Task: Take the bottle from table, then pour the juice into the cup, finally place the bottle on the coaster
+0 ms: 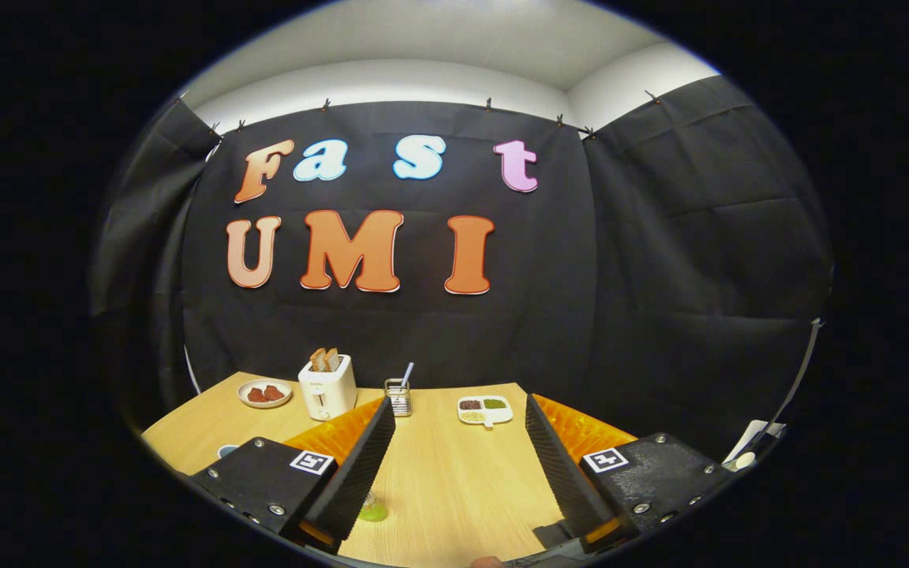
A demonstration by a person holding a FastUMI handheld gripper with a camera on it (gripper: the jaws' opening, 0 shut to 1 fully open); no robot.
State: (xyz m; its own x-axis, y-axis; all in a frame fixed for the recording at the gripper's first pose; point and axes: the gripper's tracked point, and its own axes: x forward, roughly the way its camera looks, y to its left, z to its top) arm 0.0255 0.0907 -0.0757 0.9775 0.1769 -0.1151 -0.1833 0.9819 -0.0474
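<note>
My gripper is held above the wooden table, open, with only bare tabletop between the wide-apart fingers. Low beside the inner face of the left finger, a small clear object with green in it peeks out; it looks like part of the bottle, and the finger hides most of it. A bluish round rim, possibly the cup, shows just left of the gripper's left body, which covers most of it. I cannot make out a coaster.
Along the table's far edge by the black cloth wall stand a plate of reddish food, a white toaster with bread, a wire holder with a utensil and a divided dish. White items lie at the far right.
</note>
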